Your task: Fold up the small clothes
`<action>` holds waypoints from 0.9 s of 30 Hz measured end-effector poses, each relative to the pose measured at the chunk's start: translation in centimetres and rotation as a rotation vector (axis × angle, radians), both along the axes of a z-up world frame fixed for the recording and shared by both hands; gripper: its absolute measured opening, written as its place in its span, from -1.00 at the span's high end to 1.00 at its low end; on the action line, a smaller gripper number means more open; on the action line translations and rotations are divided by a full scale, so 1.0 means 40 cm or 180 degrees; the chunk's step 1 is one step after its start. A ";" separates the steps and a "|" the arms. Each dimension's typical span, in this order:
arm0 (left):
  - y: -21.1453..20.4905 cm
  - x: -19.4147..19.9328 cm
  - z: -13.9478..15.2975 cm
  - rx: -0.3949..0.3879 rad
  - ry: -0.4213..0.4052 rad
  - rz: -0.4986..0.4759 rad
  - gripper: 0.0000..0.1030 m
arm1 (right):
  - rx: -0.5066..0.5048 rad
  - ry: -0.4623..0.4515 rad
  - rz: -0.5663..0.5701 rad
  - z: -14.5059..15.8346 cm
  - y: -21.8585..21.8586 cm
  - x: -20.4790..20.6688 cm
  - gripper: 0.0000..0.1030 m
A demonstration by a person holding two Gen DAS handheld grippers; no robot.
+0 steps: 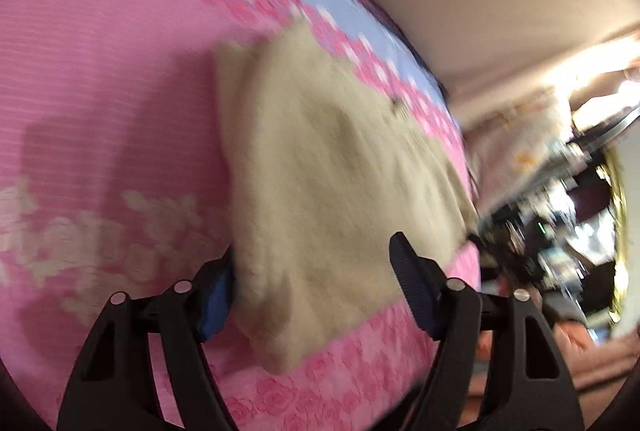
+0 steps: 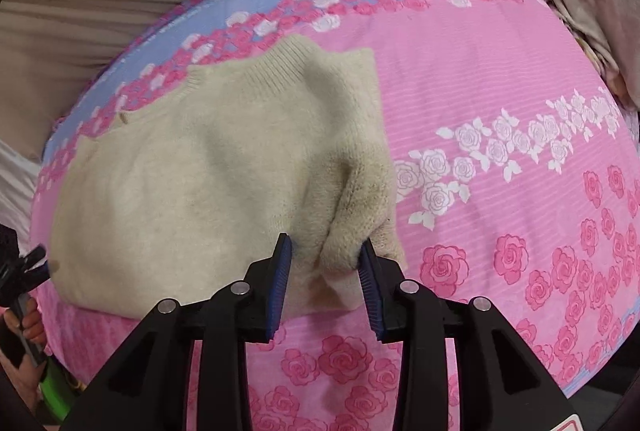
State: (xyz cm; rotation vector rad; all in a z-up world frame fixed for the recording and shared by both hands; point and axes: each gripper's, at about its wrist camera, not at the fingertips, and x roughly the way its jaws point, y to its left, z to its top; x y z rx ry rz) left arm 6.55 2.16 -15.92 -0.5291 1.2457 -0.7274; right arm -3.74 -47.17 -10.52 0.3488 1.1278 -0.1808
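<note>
The cream sweater [image 2: 192,167] is spread on the pink sheet [image 2: 500,79], its collar toward 11 o'clock in the right view. A bunched fold near its lower right corner is pinched between the narrow jaws of the right gripper [image 2: 326,263]. The left gripper [image 1: 316,287] is seen with wide jaws around the sweater's near edge, nothing being clamped; this view is blurred. For a good fold, the pinched corner should probably be carried toward 10 o'clock, while the opposite edge is kept flat.
</note>
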 end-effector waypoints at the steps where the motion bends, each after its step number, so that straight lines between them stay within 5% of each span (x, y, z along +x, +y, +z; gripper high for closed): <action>1: -0.019 -0.001 -0.005 -0.0005 0.0052 -0.0267 -0.25 | -0.0040 0.0062 -0.0043 -0.012 -0.004 0.006 0.32; 5: -0.033 -0.060 -0.020 0.0393 0.0155 -0.1052 0.18 | -0.0052 0.0092 -0.0116 -0.023 -0.007 0.012 0.26; 7: -0.002 -0.090 -0.051 0.0793 0.0322 -0.1320 0.35 | -0.0109 0.0093 -0.0125 -0.019 -0.008 0.009 0.20; 9: 0.037 -0.118 -0.064 0.1092 0.0334 -0.1332 0.63 | -0.0156 0.0096 -0.0151 -0.013 -0.011 -0.001 0.19; 11: 0.071 -0.105 -0.038 0.1285 0.0342 -0.1068 0.61 | -0.0234 0.0063 -0.0221 0.012 -0.016 -0.019 0.19; 13: 0.095 -0.105 0.028 0.1227 0.0109 -0.0713 0.36 | -0.0347 -0.0081 -0.0268 0.053 -0.015 -0.037 0.17; 16: 0.065 -0.112 0.129 0.1115 -0.0438 -0.0181 -0.73 | -0.0424 -0.0151 -0.0120 0.072 -0.014 -0.023 -0.26; 19: 0.004 -0.101 0.136 0.1036 -0.0643 0.0149 -0.83 | -0.0463 0.0108 -0.0086 0.005 -0.032 0.020 -0.18; 20: -0.023 -0.086 0.106 0.1058 -0.0516 0.0233 -0.75 | -0.0355 0.0211 -0.0092 -0.028 -0.044 0.035 0.53; 21: -0.046 -0.076 0.071 0.1086 -0.0352 0.0261 -0.49 | -0.0204 0.0234 -0.0074 -0.041 -0.048 0.042 0.67; 22: -0.060 -0.064 0.049 0.1124 -0.0213 0.0210 0.41 | -0.0175 0.0186 -0.0108 -0.031 -0.049 0.044 0.69; 23: -0.073 -0.057 0.029 0.1220 -0.0061 0.0168 0.76 | -0.0200 0.0013 -0.0120 0.005 -0.048 0.039 0.70; 25: -0.049 -0.066 0.032 0.1373 -0.0081 0.0408 0.74 | -0.0259 -0.0213 -0.0042 0.051 -0.049 0.032 0.69; 27: -0.023 -0.066 0.008 0.1560 0.0089 0.0624 0.73 | -0.0318 -0.0033 0.0063 0.005 -0.061 0.047 0.54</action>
